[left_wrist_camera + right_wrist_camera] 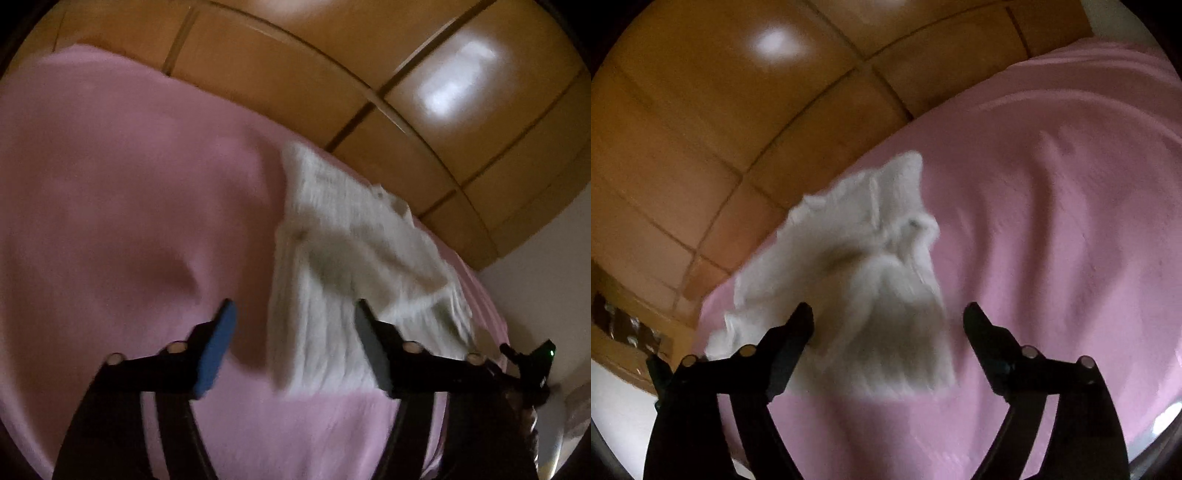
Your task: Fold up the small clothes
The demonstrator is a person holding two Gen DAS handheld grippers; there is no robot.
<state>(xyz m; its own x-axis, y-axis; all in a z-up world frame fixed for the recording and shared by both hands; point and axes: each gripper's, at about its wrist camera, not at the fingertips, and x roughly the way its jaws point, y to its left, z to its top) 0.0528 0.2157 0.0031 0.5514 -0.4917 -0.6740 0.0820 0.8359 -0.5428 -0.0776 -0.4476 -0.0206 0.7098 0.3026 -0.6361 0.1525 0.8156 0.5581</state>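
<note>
While both views are blurred, a white garment [354,266] lies partly folded on a pink bed [129,192], near the bed's far edge by a wooden wardrobe [369,66]. The left claw [293,314] stands with its jaws wide apart, nothing between them, above the garment's near edge. The right claw [888,317] is likewise spread, gripping nothing, over that same hem.

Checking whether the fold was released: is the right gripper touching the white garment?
Cannot tell. In the right wrist view the right gripper stands open around the white garment; its left finger overlaps the blurred cloth, with no plain gap or contact.
</note>
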